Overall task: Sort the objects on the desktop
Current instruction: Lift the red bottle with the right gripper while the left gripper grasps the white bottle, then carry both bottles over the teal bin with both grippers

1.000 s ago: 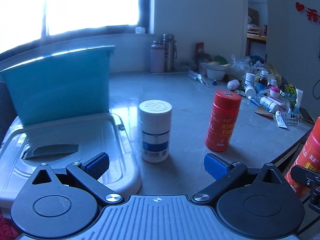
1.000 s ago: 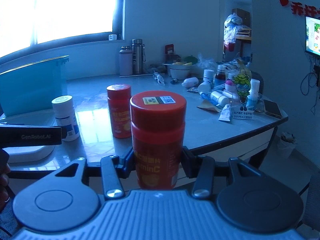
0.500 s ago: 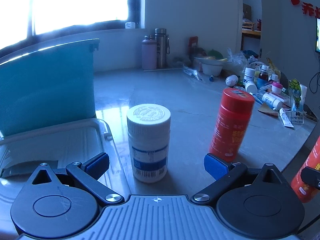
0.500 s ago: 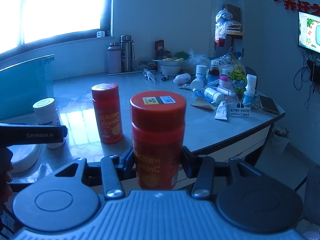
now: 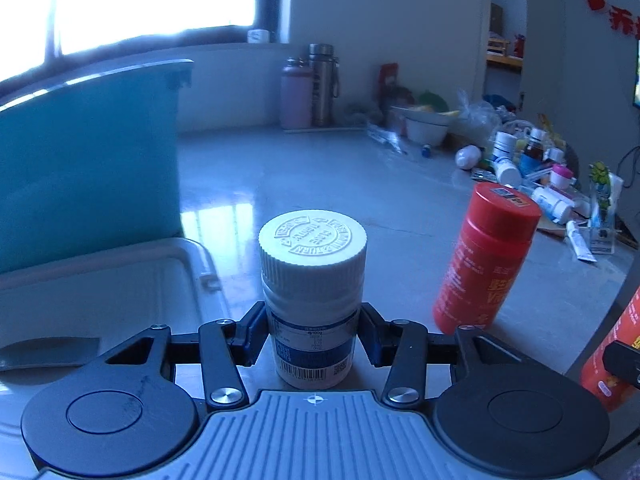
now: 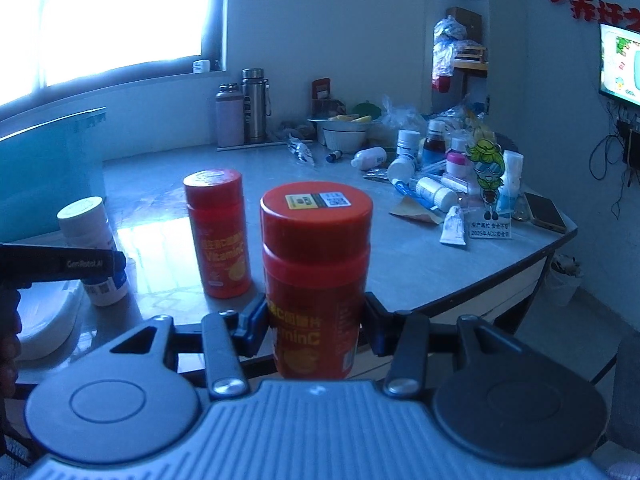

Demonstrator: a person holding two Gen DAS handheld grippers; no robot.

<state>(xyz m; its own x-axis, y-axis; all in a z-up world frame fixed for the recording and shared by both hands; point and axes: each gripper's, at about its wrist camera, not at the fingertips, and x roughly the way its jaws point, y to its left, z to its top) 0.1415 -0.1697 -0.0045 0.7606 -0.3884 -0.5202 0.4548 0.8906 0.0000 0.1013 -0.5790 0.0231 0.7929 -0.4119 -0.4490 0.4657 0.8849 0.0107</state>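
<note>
The left gripper (image 5: 314, 334) clamped a white bottle (image 5: 313, 296), cap embossed "CLOSE TIGHTLY", between its jaws. The right gripper (image 6: 315, 330) gripped a red "VitaminC" bottle (image 6: 316, 280); beyond its jaws, leftward, another VitaminC bottle (image 6: 218, 232) stood on the desk (image 6: 360, 240).

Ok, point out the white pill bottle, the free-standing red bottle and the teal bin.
white pill bottle (image 5: 313, 320), left wrist view, on its label.
free-standing red bottle (image 5: 486, 268), left wrist view, mid-body.
teal bin (image 5: 88, 164), left wrist view, on its side wall.
</note>
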